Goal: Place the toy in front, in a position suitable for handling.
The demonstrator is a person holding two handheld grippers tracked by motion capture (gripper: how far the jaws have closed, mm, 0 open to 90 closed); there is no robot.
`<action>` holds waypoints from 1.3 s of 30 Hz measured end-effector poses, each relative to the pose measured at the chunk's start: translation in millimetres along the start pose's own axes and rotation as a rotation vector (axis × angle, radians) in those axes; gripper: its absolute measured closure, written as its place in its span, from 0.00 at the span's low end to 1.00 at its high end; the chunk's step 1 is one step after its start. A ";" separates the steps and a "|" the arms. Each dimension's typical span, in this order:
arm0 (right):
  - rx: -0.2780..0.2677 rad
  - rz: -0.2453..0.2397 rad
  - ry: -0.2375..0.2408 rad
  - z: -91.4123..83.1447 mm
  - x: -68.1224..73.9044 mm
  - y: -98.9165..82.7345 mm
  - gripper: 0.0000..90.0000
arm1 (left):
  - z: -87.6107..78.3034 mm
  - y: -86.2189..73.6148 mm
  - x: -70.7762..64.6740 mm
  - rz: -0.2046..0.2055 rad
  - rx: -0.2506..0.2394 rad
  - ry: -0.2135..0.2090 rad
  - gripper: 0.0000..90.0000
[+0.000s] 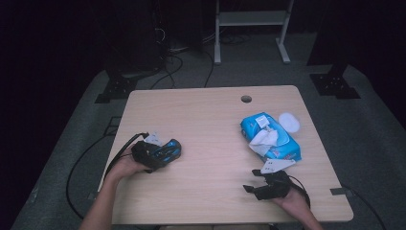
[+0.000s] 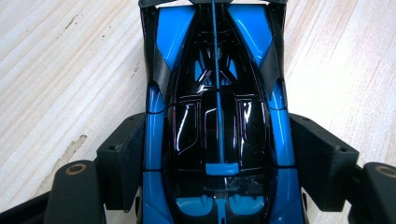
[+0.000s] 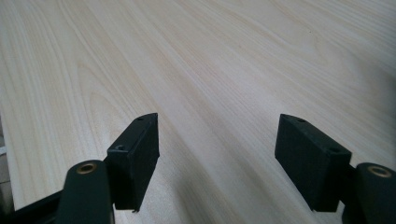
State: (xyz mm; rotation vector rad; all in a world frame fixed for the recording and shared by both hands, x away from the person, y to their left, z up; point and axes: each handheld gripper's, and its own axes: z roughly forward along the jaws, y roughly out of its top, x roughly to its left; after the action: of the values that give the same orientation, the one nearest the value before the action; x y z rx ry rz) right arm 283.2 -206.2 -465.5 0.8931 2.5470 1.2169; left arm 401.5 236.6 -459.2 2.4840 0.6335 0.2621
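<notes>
A blue and black toy car (image 1: 168, 148) lies on the wooden table (image 1: 206, 110) at the left, its nose pointing away from the hand. My left gripper (image 1: 165, 152) holds it: in the left gripper view the car (image 2: 217, 84) sits between the jaws of the gripper (image 2: 215, 128), and both black pads (image 2: 123, 158) rest against its sides. My right gripper (image 1: 250, 180) is low over the table near the front right. Its jaws stand wide apart in the right gripper view, where the gripper (image 3: 217, 126) has only bare wood between them.
A blue pack of wet wipes (image 1: 280, 146) lies at the right, its white lid (image 1: 289, 121) flipped open and a wipe (image 1: 263, 139) sticking out. A round cable hole (image 1: 246, 98) is near the far edge. Cables trail off the table's left and right sides.
</notes>
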 end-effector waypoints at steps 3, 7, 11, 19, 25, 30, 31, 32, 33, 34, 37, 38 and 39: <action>0.000 -0.001 0.000 0.0 -0.1 0.0 0.33 | 0.4 0.2 -0.5 0.003 -0.007 -0.004 0.29; -0.001 -0.001 -0.001 0.0 -0.1 0.0 0.33 | -2.0 1.3 -0.3 0.002 -0.024 -0.005 0.29; -0.002 -0.002 -0.002 -0.2 0.0 0.1 0.33 | -9.2 4.5 -1.2 0.000 -0.070 -0.005 0.29; -0.021 0.007 -0.015 -4.4 -2.9 1.7 0.33 | -12.7 33.7 -23.9 0.090 -0.116 -0.020 0.29; -0.044 0.013 -0.030 -11.3 -5.3 1.7 0.33 | -0.7 60.4 -49.4 0.170 -0.126 -0.062 0.29; -0.082 0.020 -0.048 -23.0 -8.2 0.8 0.33 | 19.8 83.9 -78.1 0.241 -0.125 -0.115 0.29; -0.082 0.020 -0.048 -23.0 -8.2 0.8 0.33 | 22.4 87.0 -82.0 0.253 -0.123 -0.124 0.29; -0.096 0.017 -0.060 -27.2 -8.7 0.3 0.33 | 26.0 90.7 -87.3 0.262 -0.122 -0.136 0.29; -0.096 0.017 -0.060 -27.2 -8.7 0.3 0.33 | 29.6 94.4 -91.8 0.275 -0.119 -0.143 0.29; -0.114 0.019 -0.076 -31.8 -9.7 -0.2 0.33 | 33.0 97.5 -95.9 0.288 -0.118 -0.153 0.29; -0.127 0.024 -0.094 -35.9 -11.5 -0.3 0.33 | 41.8 104.5 -107.6 0.308 -0.111 -0.180 0.29; -0.133 0.025 -0.104 -37.7 -12.6 -0.1 0.33 | 43.8 106.4 -110.7 0.321 -0.106 -0.187 0.29; -0.140 0.021 -0.116 -39.4 -13.8 0.4 0.33 | 45.7 107.9 -113.7 0.333 -0.101 -0.195 0.29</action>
State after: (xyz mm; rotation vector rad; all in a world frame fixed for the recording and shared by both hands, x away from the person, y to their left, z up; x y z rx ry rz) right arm 278.6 -239.6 -440.9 0.9323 2.3364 1.2918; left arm 358.2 80.1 -441.9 2.4682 0.1219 0.1671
